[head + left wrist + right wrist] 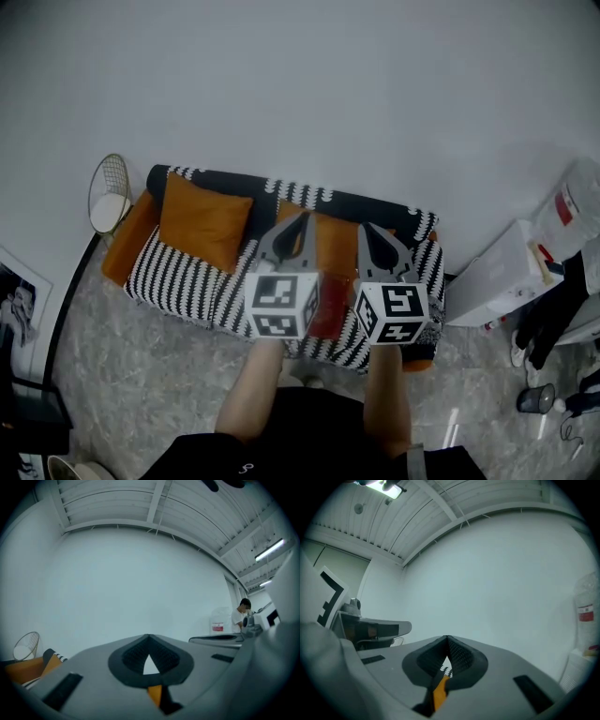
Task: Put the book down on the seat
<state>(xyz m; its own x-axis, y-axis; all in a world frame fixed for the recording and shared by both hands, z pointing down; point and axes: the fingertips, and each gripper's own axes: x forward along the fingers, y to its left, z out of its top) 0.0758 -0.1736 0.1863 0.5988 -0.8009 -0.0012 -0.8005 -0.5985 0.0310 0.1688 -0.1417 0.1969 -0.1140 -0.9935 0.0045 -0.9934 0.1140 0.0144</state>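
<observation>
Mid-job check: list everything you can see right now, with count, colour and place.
sofa: one, black-and-white stripes with orange ends, against the wall.
cushion: one, orange, sofa's left side.
book: one, red, apparently lying on the sofa between the grippers.
wire basket: one, pale, at the sofa's left end.
framed picture: one, black-and-white, far left.
water jug: one, clear with red label, far right.
cup: one, dark, lower right.
left gripper: one, grey, shut and empty, over the sofa.
right gripper: one, grey, shut and empty, beside it.
</observation>
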